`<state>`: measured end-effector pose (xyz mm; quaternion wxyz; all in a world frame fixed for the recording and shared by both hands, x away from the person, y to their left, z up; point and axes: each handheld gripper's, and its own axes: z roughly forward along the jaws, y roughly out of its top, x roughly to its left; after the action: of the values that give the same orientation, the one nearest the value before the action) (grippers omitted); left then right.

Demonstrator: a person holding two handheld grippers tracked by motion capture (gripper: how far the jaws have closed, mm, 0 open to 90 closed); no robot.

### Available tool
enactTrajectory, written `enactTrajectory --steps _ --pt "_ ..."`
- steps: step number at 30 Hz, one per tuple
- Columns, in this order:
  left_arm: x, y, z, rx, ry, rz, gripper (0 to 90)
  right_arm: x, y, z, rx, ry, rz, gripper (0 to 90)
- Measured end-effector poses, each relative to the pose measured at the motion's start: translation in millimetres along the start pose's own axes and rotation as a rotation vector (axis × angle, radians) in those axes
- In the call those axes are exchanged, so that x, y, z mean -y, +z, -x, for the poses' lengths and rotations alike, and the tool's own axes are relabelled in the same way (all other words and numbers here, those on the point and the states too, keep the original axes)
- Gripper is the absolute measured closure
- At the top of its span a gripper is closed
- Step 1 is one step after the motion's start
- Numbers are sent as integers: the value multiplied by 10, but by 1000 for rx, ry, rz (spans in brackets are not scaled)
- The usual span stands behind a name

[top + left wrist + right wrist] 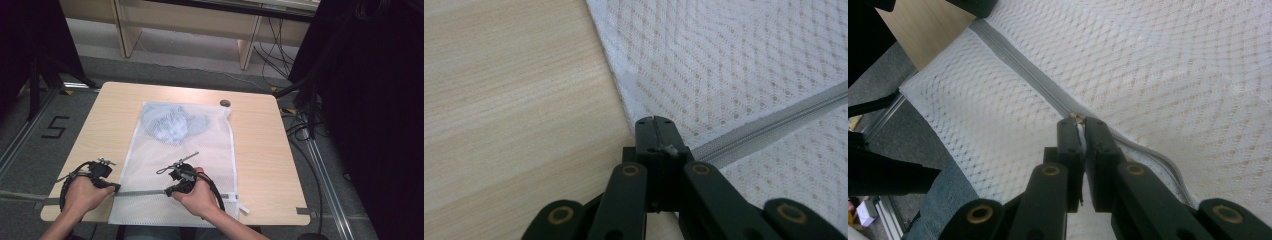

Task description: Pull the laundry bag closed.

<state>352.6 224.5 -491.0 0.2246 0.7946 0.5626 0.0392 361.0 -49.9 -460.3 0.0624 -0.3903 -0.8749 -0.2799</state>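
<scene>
On the near part of the table (pixel 115 100), the left gripper (pixel 116 188) pinches the mesh bag's (pixel 210 150) left zipper (pixel 142 192) end while the right gripper (pixel 169 191) clamps its slider (pixel 1077 118).

Right gripper (pixel 1081 121) jaws nearly closed, pinching a small metal zipper pull (pixel 1077 118) at their tips. Grey zipper (pixel 1023 70) runs diagonally from upper left across a white mesh laundry bag (pixel 1173 75); behind the jaws it curves off to the lower right. Wooden table corner (pixel 923 35) upper left, grey floor (pixel 888 115) below it.
</scene>
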Motion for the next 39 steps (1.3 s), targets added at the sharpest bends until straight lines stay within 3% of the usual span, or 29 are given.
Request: enactTrajectory --steps 6,8,9,17,39 --pt "2 2 5 -2 -3 2 900 9 -6 -9 8 -8 2 870" --pt "3 14 16 -7 -22 18 900 14 -8 -4 -2 -9 4 870" --pt "2 -1 0 0 0 0 900 16 -10 2 5 -22 -2 870" --pt "2 0 0 1 -2 1 900 29 -47 2 0 11 -8 870" --pt "3 1 2 0 -3 3 900 89 -120 87 19 15 1 870"
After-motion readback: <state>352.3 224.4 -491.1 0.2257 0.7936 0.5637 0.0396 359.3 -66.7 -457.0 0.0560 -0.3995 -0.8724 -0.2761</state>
